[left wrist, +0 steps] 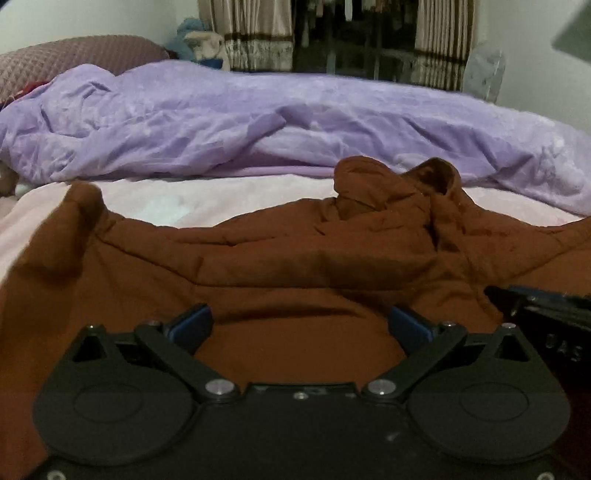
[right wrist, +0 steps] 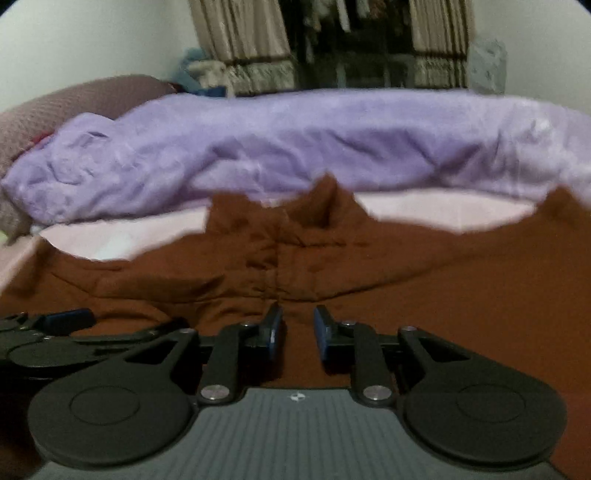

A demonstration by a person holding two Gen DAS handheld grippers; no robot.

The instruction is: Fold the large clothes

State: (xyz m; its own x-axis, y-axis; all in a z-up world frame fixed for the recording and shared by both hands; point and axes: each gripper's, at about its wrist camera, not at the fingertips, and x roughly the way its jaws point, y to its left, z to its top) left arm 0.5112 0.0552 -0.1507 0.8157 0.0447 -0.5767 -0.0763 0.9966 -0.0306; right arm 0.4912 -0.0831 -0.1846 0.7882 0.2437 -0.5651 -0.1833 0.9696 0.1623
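A large brown garment (left wrist: 295, 258) lies spread over the pink bed sheet (left wrist: 184, 199), its rumpled collar (left wrist: 436, 177) at the far side. My left gripper (left wrist: 299, 317) hovers low over the cloth with its jaws wide apart and nothing between the blue pads. In the right wrist view the same brown garment (right wrist: 443, 277) fills the foreground. My right gripper (right wrist: 298, 315) stands just above it with only a narrow gap between the pads, and no fold is pinched. The two grippers sit side by side, with the right gripper's finger (left wrist: 535, 306) at the left view's right edge.
A crumpled purple duvet (left wrist: 258, 125) runs across the bed behind the garment. A reddish-brown pillow (left wrist: 74, 55) and a plush toy (left wrist: 207, 44) sit at the far left. Striped curtains (left wrist: 251, 33), a dark window and a fan (left wrist: 484, 74) stand beyond the bed.
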